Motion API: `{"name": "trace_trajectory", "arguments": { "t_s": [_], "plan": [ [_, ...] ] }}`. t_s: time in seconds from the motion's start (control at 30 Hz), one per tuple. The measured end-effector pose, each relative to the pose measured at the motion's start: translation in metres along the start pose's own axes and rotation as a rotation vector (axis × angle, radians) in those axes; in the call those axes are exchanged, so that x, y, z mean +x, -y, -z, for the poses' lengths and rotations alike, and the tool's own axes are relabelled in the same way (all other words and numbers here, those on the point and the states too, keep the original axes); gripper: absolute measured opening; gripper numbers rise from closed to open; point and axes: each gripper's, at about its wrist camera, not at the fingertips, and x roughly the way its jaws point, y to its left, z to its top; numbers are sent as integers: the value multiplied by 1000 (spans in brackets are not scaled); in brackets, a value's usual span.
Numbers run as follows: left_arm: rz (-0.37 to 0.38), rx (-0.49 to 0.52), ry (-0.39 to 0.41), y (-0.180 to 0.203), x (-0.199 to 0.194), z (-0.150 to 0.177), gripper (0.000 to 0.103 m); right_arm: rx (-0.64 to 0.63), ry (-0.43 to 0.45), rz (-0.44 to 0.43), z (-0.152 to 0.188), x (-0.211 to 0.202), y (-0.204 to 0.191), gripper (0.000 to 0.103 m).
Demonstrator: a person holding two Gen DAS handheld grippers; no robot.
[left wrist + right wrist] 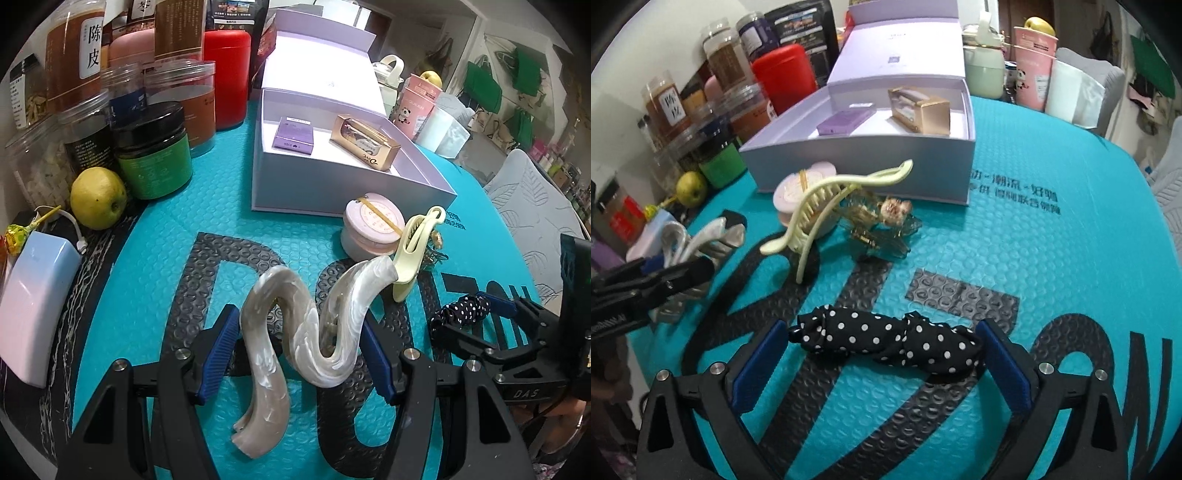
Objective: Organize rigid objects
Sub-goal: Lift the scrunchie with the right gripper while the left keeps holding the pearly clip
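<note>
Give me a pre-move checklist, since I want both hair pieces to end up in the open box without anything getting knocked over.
1. Left gripper shut on the pearly wavy hair clip: ok, both pads press its sides.
2. Right gripper open around the polka-dot hair tie: ok, the jaws stand wide, one each end.
3. Polka-dot hair tie actually gripped: not ok, it lies on the teal mat.
4. Free space in the lilac box: ok, bare floor shows beside the purple box and gold box.
5. Way to the box clear: not ok, the cream claw clip and pink tin stand before it.
</note>
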Motion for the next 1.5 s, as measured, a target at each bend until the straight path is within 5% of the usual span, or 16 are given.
{"name": "trace_trajectory", "arguments": {
  "t_s": [0.73,1.5],
  "plan": [
    [-28,-17,-40,0,10,1,64,-110,15,101,9,3,-20,98],
    [-14,-10,-21,12,-4,0,63,-58,38,16,8,-22,-8,98]
  ]
}}
